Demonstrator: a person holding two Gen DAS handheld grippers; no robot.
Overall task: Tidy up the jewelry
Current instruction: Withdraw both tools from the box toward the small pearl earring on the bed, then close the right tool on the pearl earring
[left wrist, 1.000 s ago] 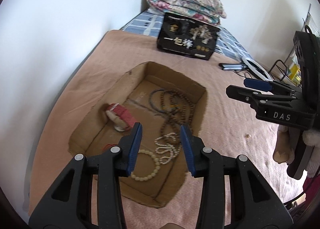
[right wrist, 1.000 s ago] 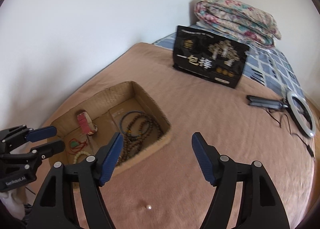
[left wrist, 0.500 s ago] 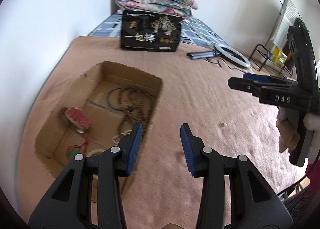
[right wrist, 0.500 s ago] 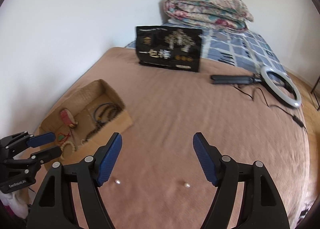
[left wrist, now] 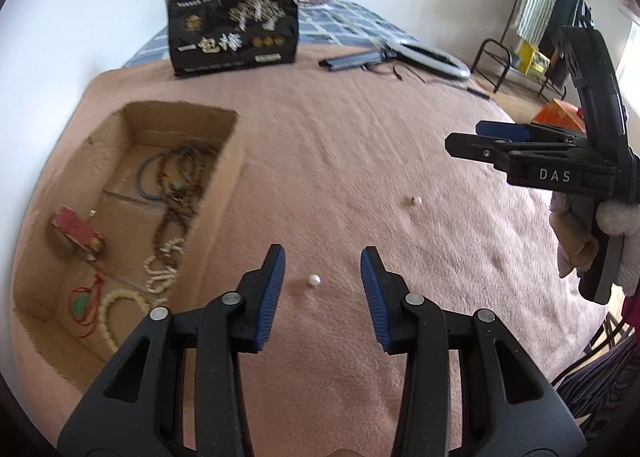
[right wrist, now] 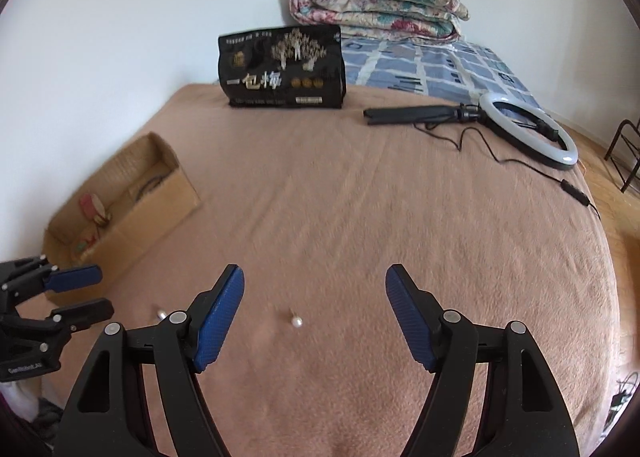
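— Blue pads on your left gripper [left wrist: 322, 285] stand apart, holding nothing; a pearl [left wrist: 314, 280] lies on the blanket [left wrist: 340, 145] between them, untouched.

— And your right gripper [right wrist: 314, 305]?

— Spread wide and bare too, with a second pearl [right wrist: 297, 322] on the blanket between its tips. The box [left wrist: 224, 193] sits well left, its beads [left wrist: 162, 271] blurred; from the right wrist view its contents are mostly hidden by the wall.

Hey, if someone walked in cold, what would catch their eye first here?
Two loose pearls on the pink blanket: one pearl lies ahead of the open left hand-held gripper, the other pearl ahead of the open right hand-held gripper. To the left, a cardboard box holds tangled bead necklaces.
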